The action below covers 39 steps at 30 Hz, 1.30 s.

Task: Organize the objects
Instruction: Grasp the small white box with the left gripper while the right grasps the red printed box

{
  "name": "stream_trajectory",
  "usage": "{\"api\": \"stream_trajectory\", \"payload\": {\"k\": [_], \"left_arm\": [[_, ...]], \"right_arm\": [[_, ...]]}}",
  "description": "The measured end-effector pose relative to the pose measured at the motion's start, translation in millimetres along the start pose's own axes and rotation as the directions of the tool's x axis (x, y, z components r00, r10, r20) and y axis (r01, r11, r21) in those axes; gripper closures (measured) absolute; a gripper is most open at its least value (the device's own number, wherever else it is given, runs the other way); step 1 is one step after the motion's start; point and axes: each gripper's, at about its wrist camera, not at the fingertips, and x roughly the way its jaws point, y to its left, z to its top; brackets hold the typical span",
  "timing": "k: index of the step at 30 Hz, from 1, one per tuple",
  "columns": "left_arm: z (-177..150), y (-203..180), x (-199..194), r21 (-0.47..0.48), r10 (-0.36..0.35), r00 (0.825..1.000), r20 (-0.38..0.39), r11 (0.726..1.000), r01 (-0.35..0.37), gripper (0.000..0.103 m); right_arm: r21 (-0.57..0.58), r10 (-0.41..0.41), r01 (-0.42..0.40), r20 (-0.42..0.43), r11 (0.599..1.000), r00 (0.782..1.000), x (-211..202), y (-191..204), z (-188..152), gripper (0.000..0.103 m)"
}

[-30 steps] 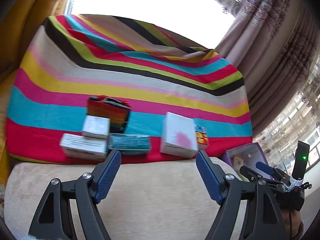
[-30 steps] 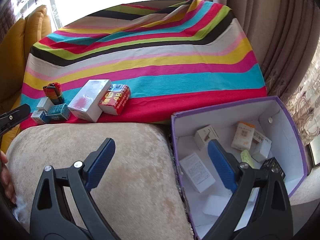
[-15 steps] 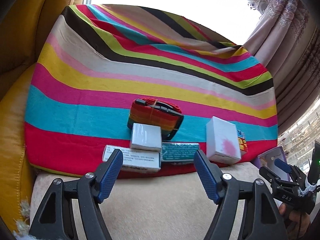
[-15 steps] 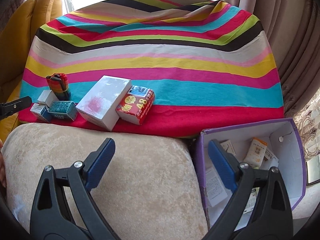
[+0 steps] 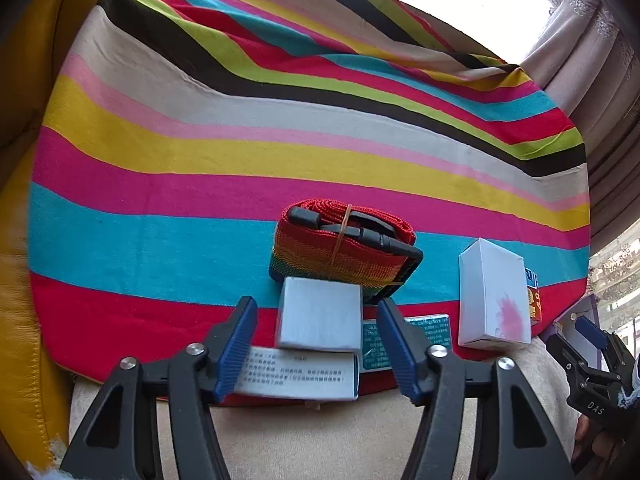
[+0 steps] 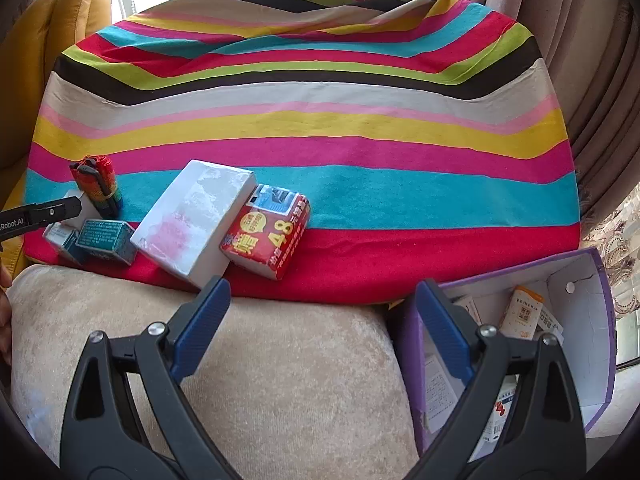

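- The left gripper [image 5: 316,344] is hovering with its blue fingers spread wide and gripping nothing; the small white box [image 5: 320,314] is sitting framed between the two fingertips, just beyond them.
- That small box is resting partly on a long white printed box [image 5: 298,378] lying flat at the near hem of the striped cloth [image 5: 240,152], with a teal box [image 5: 404,338] just to its right, partly hidden by the right finger.
- A rolled rainbow strap [image 5: 344,248], bound by a rubber band, is lying directly behind the small box, touching it.
- A large white box [image 6: 196,222] with a pink smudge is standing apart to the right, with a red packet [image 6: 266,240] leaning against its far side.
- The right gripper [image 6: 320,320] is also hanging spread and empty, over the beige cushion [image 6: 280,380], near the cloth's front edge.
- A purple-rimmed bin [image 6: 604,320] holding several small packets is sitting at the right, beside the cushion.
- Bare striped cloth is stretching wide behind and to the left of the cluster.
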Motion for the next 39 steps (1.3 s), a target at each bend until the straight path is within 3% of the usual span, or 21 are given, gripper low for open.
{"api": "stream_trajectory", "payload": {"k": [2,3,15,25,32,34,39], "left_arm": [[0,1,3,0.0,-0.007,1.0,-0.007,1.0,0.007,0.051],[0,1,4,0.002,-0.01,1.0,-0.008,1.0,0.01,0.059],[-5,0,-7,-0.005,-0.057,0.995,0.08,0.998,0.057,0.059],[-10,3,-23,-0.007,-0.086,0.981,0.174,0.996,0.089,0.059],[-10,4,-27,-0.004,-0.088,0.975,0.205,0.996,0.091,0.059],[-11,2,-29,0.0,-0.088,0.973,0.215,0.996,0.09,0.059],[-13,-2,-36,0.007,-0.071,0.967,0.246,0.997,0.071,0.059]], "right_arm": [[0.0,0.003,-0.003,-0.004,1.0,1.0,2,1,2,0.008],[0.0,0.003,-0.003,-0.006,1.0,1.0,4,1,4,0.008],[-0.074,-0.028,0.026,-0.024,0.997,0.999,28,22,21,0.008],[-0.093,-0.07,0.065,-0.049,0.994,0.996,49,30,32,0.009],[-0.061,-0.063,0.058,-0.076,0.996,0.995,58,26,32,0.038],[-0.053,-0.062,0.058,-0.071,0.997,0.996,57,24,29,0.055],[-0.043,-0.063,0.061,-0.035,0.997,0.997,51,23,25,0.058]]}}
